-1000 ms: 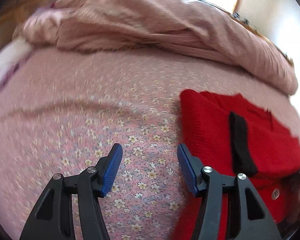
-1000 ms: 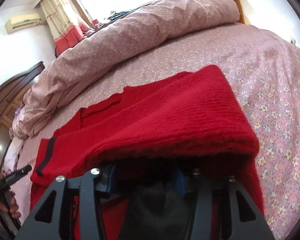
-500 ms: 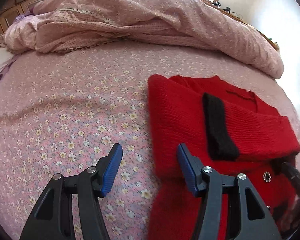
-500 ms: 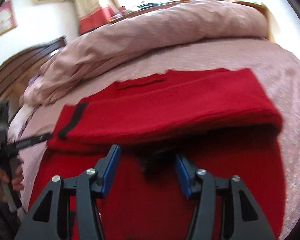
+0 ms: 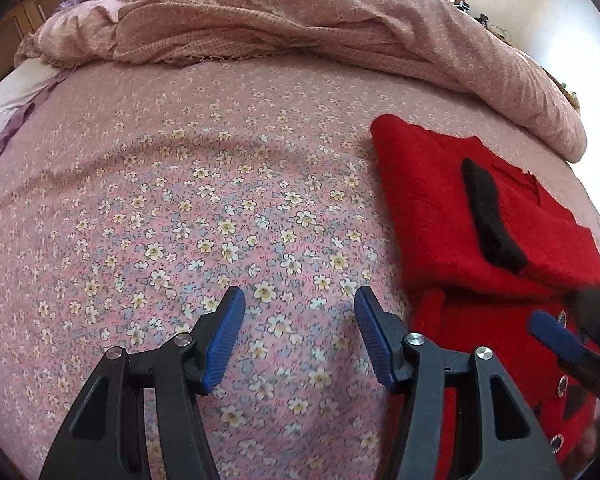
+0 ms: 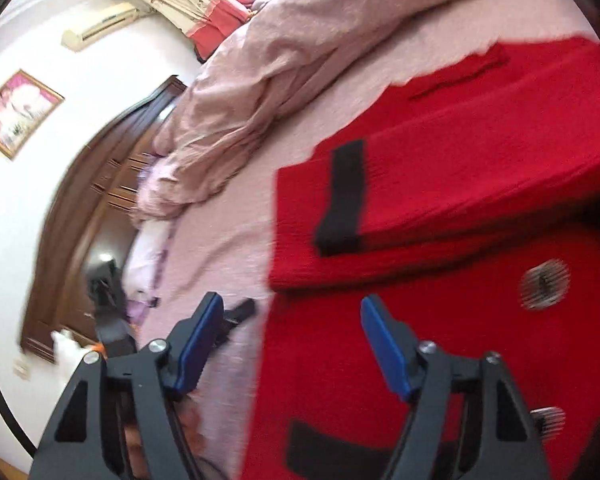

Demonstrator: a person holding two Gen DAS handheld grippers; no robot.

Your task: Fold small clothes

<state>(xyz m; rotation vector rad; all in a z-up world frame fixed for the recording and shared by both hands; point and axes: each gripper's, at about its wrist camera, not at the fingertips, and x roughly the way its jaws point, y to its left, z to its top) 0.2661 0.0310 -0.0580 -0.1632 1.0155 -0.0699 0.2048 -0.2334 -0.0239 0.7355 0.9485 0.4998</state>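
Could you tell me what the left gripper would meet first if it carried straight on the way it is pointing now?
Most likely the bare floral bedsheet: the left gripper is open and aimed down at it, with the red cardigan off to its right.

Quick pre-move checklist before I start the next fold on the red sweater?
1. Left gripper empty, above the floral sheet: ok.
2. Right gripper clear of cloth, its fingers opening over the red sweater: ok.
3. Sleeve with the black cuff folded across the body: ok.
4. Bare sheet beside the sweater: ok.
5. Sweater's near hem flat: cannot tell, out of view.
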